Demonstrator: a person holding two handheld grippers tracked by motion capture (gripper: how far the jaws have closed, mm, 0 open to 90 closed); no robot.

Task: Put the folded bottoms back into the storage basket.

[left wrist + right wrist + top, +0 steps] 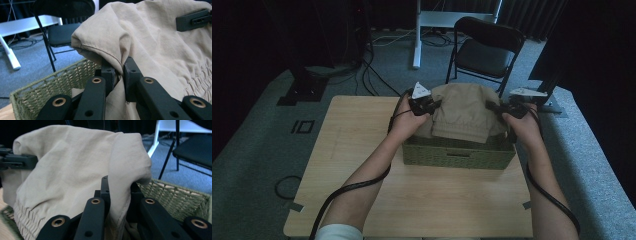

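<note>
On the wooden table (362, 150), the left gripper (430, 106) sits at about ten o'clock from the woven green basket (459, 156), its jaws pinched together on a seamed fold at the left edge of the beige garment (462, 112); in the left gripper view that fold (117, 58) is squeezed between the two black pads, with the basket's wall (50, 87) at seven o'clock below it. The garment hangs spread between both hands above the basket, its gathered elastic band draping over the near rim. At two o'clock from the basket, the right gripper (499, 107) is likewise clamped on the garment's right edge (122, 195). A black folding chair (487, 50) stands beyond the table at twelve o'clock.
</note>
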